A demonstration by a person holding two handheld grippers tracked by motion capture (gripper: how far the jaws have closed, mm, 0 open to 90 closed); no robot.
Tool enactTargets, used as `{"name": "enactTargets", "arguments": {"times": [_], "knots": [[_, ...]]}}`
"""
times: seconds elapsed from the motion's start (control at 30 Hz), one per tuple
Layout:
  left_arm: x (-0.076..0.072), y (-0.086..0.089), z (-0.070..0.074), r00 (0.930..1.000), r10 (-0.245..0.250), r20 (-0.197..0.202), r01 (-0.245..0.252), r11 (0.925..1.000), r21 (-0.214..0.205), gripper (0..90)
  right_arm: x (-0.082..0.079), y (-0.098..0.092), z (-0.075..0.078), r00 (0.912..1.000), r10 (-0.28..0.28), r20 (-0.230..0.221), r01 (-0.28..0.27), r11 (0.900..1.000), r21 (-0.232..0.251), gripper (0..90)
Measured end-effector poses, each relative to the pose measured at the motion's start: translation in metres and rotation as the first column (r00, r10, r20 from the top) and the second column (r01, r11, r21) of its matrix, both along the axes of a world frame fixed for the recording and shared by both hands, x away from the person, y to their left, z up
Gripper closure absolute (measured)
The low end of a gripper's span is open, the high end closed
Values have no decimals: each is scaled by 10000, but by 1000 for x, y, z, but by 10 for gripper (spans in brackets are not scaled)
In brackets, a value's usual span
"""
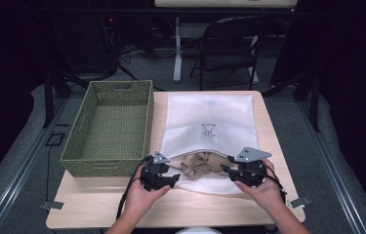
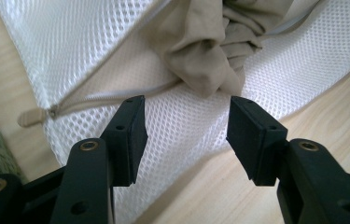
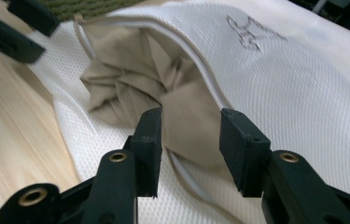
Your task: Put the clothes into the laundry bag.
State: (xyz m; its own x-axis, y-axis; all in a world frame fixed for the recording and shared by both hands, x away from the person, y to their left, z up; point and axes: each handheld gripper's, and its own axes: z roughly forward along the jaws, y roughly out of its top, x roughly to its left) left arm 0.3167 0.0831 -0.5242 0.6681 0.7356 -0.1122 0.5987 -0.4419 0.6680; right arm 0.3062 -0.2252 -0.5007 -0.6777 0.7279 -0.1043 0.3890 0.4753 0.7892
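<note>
Beige cloth bunches in the unzipped mouth of the white mesh bag on the bench, just ahead of both tools. It looks light, limp and easily snagged; a thick fold is the best hold. Left hand-held gripper and right hand-held gripper stand apart, gripping nothing.
</note>
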Motion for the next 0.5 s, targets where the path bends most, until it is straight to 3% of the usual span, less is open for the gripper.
{"name": "enactTargets", "arguments": {"times": [0.13,0.2,0.27,0.5], "knots": [[4,0,0,9988,-182,-455,162,9989,-438,462,-4,-16,-6,9991,-418,-9,418,9985,347,558],[5,-2,-1,9988,-156,-457,136,9989,-449,462,-6,-22,-8,9983,-572,-68,575,9972,484,539],[6,-3,-2,9985,-227,-493,210,9992,-349,460,-8,-30,-8,9976,-691,43,689,9971,319,523],[11,-3,-2,9991,-79,-428,61,9990,-436,459,-6,-54,-13,9866,-1630,-44,1630,9859,381,474]]}}
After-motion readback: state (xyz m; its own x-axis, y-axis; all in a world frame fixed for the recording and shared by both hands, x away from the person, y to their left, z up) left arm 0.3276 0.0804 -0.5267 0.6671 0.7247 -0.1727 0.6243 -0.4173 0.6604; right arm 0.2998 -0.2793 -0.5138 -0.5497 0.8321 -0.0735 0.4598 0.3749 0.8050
